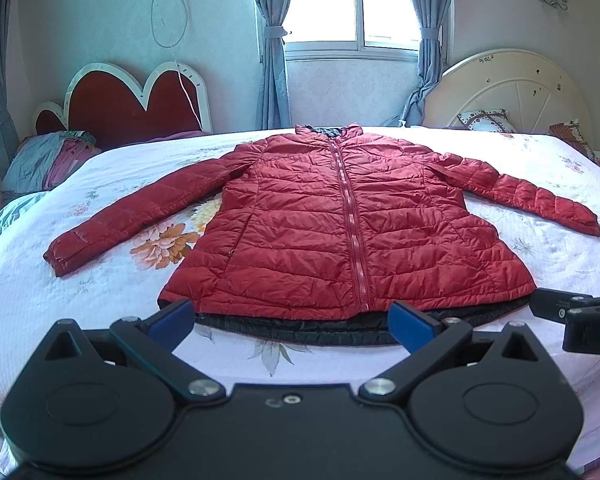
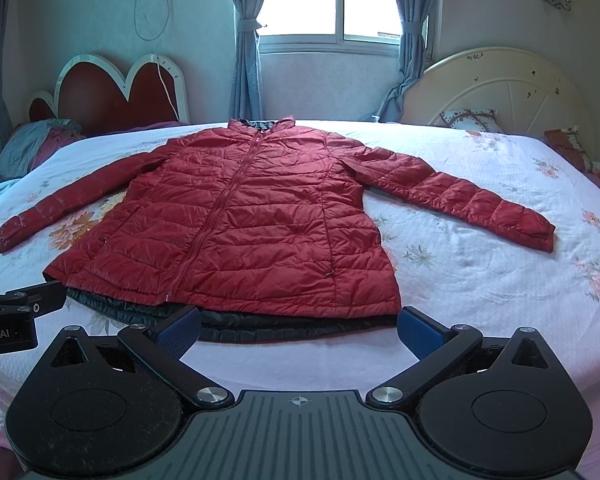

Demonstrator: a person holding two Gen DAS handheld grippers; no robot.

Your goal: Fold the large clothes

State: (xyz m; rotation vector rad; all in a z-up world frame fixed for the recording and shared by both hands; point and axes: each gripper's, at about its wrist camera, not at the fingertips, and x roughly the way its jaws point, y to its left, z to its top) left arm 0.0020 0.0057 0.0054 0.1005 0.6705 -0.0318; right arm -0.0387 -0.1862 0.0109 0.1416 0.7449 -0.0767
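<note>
White floral bedspread [image 1: 520,272] covers the whole bed, w/ a red heart-shaped headboard [image 1: 132,100] at its far left and a cream rounded headboard [image 1: 516,88] far right. We see the red puffer jacket [image 1: 340,220] lying flat at the centre, front up, zipped, collar toward the window [image 1: 356,0], both sleeves spread out to the sides. Its dark lining [image 1: 300,326] shows along the near hem. Our left gripper [image 1: 292,322] hovers just short of that hem, jaws spread wide, nothing btwn them. Our right gripper [image 2: 300,326] sits beside it at the hem's right part, jaws likewise parted and empty. Blue pads [image 2: 420,330] line the fingers.
</note>
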